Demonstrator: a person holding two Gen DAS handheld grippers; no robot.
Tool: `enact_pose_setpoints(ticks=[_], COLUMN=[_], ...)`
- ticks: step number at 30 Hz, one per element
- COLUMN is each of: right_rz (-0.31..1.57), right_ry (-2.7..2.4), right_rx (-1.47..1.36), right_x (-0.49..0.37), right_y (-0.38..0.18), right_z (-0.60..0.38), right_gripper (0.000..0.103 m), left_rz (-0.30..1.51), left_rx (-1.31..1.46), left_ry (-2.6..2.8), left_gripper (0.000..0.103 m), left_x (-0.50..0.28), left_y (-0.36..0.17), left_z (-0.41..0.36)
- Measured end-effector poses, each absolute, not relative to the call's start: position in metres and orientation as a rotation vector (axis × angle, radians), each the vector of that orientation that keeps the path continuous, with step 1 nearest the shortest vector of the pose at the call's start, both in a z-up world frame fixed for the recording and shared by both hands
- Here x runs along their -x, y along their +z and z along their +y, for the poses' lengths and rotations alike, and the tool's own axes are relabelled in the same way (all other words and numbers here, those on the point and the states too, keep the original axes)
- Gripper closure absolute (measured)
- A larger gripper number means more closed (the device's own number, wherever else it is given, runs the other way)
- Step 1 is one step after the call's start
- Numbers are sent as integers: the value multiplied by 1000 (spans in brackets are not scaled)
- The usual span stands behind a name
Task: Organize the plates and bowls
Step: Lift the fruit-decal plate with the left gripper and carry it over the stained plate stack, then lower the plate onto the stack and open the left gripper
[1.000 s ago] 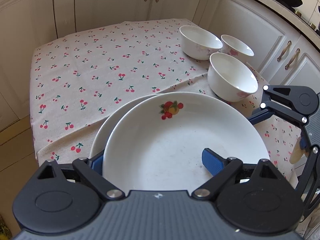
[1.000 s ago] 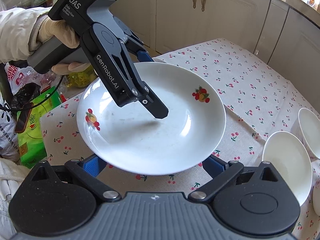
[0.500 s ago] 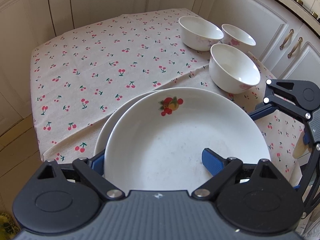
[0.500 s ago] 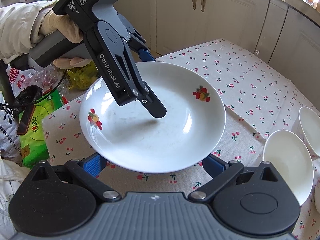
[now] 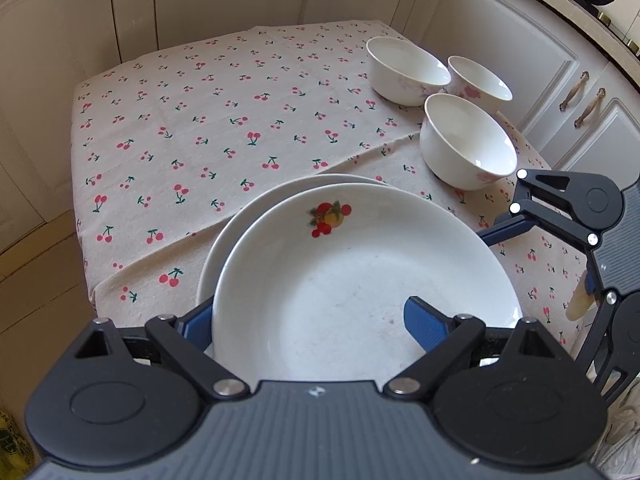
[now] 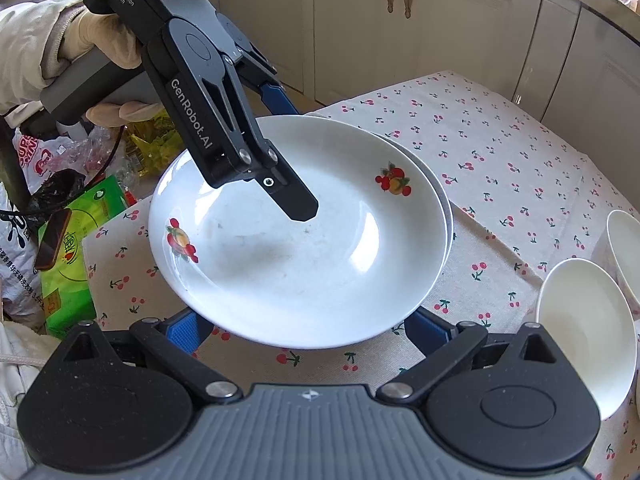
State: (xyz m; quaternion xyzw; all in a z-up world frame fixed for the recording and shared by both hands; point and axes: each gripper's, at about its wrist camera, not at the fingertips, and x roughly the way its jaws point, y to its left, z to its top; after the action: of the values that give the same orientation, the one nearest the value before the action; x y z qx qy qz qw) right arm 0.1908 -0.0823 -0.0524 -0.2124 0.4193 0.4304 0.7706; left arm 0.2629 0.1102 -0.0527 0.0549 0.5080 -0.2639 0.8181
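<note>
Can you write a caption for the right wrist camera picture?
Left gripper straddles the rim of a fruit-painted plate above a second plate on the cherry tablecloth.

A white plate (image 5: 360, 280) is marked with red and orange fruit motifs. Three white bowls (image 5: 468, 140) are tinted with faint pink flowers. A beige tablecloth (image 5: 200, 140) is patterned with red cherries on green stems. Blue pads are borne by black grippers (image 6: 304, 328).

A table (image 5: 168, 264) draped in a cherry-print tablecloth (image 5: 208, 120) is enclosed by cream cabinet doors (image 6: 352, 20) fitted with bronze handles (image 5: 576, 90). Pale floor tiles (image 5: 36, 272) are seen beside it. Plastic bags (image 6: 28, 160) and a green package (image 6: 68, 264) are heaped past one edge.
</note>
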Motion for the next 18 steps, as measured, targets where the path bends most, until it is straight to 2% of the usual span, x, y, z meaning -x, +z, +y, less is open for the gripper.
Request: enact_pose_setpoints(ticks=[18], right_rz=[911], right_ry=[926], right_rx=[465], right_x=[-193], right_y=[-54], right_z=[-82], right_gripper=[0], left_rz=[1072], left_rx=[-69], left_ry=[-531], left_gripper=[8], left_x=[-260], left_y=[-44], left_z=[123])
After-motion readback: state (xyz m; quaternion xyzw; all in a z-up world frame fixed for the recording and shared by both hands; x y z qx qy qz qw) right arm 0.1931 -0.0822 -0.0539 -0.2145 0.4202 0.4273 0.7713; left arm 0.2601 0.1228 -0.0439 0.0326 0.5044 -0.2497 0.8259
